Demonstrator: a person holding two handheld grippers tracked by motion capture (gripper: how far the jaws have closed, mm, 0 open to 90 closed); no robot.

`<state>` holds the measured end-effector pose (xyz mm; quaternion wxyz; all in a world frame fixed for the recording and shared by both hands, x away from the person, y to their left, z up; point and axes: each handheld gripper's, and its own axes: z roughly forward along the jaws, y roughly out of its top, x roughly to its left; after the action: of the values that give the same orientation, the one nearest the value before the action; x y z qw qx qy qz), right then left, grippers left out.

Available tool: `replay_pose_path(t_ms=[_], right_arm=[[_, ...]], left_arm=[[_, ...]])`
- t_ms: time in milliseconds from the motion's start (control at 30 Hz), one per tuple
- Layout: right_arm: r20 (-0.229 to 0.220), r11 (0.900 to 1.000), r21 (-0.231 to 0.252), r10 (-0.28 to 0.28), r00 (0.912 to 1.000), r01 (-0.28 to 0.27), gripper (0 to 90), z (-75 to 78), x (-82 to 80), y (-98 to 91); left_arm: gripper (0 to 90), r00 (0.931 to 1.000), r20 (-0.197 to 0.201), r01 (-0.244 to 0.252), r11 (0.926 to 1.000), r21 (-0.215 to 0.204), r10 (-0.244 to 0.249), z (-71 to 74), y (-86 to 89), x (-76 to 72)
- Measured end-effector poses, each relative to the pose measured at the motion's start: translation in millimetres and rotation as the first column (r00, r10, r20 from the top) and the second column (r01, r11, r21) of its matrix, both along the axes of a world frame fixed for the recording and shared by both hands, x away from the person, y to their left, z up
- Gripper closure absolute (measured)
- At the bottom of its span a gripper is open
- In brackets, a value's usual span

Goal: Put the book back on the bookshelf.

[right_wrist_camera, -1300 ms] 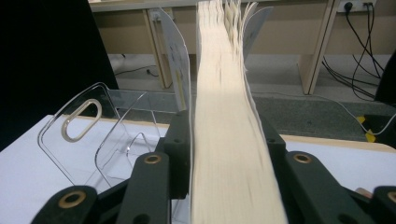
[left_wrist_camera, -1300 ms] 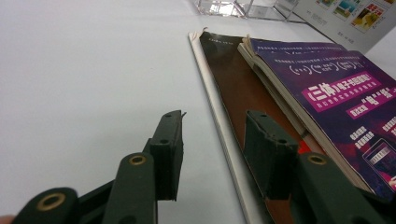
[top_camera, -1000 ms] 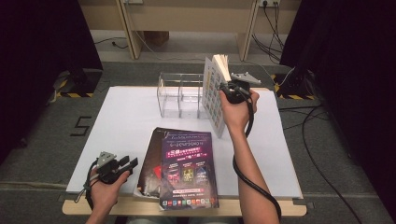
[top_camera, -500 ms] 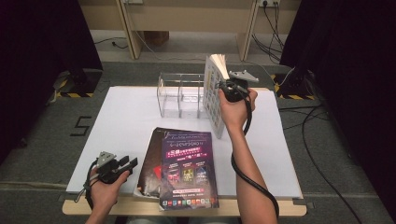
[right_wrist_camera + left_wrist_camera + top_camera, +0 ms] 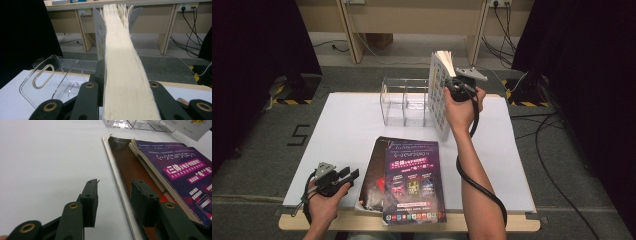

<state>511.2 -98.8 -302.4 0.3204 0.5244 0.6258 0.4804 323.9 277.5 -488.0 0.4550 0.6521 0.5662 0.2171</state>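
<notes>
High view: at upper centre of the frame the right gripper holds a thick book upright just right of the clear acrylic rack on the white worktop. At lower left the left gripper rests beside the stacked magazines.

Left gripper view: its jaws stand apart with nothing between them, above the worktop at the magazines' left edge.

Right gripper view: the jaws, having just closed a little, clamp the book's page block, which rises up the middle; the rack sits at lower left.
</notes>
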Motion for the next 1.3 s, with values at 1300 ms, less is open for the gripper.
replay_pose_path(t_ms=[1300], right_arm=[[0.002,0.9995,0.013,-0.029,0.9996,0.029,74.7,-1.4,35.4,10.4]], left_arm=[[57.4,1.0,-0.004,-0.005,1.0,-0.001,0.005,-0.6,1.2,0.2]])
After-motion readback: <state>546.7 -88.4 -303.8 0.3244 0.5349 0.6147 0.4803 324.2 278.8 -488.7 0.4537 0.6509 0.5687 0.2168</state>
